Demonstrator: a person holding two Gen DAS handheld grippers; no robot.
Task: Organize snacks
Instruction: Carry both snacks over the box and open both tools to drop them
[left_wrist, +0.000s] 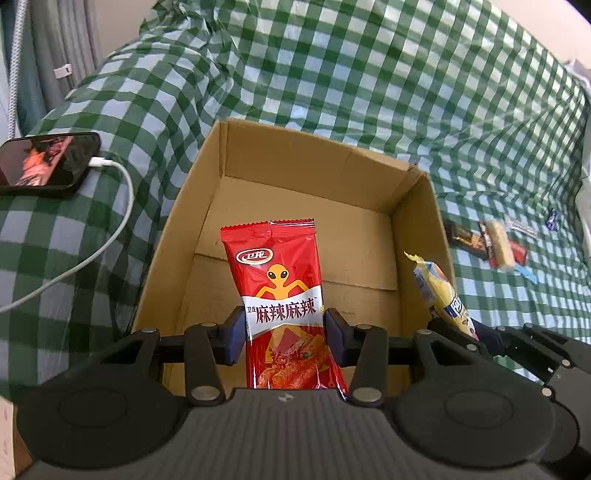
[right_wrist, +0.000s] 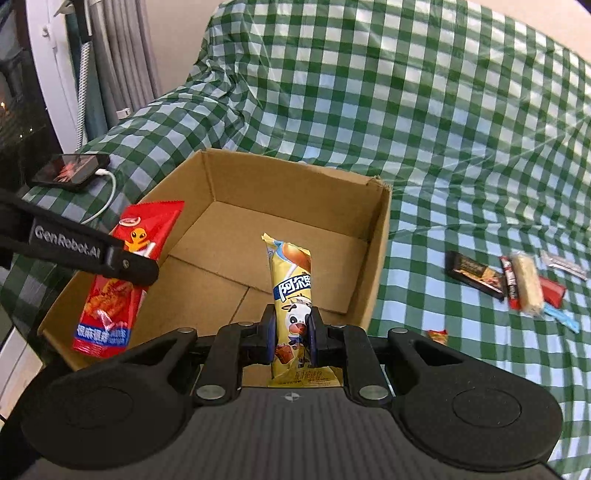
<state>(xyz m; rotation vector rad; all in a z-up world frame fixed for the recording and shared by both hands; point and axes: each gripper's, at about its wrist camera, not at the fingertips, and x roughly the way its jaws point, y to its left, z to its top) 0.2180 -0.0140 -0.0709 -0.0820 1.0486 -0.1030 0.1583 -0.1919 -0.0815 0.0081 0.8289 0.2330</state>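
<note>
left gripper (left_wrist: 286, 332) clamps a red snack packet (left_wrist: 282, 295), right gripper (right_wrist: 291, 332) clamps a yellow snack packet (right_wrist: 291, 291), both above the cardboard box (left_wrist: 177, 229).

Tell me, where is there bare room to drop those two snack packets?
The cardboard box floor is bare from wall to wall. The checked cloth behind the box lies open too. It is crowded right of the box, where loose snacks cluster, and left, by the phone and its cable.
</note>
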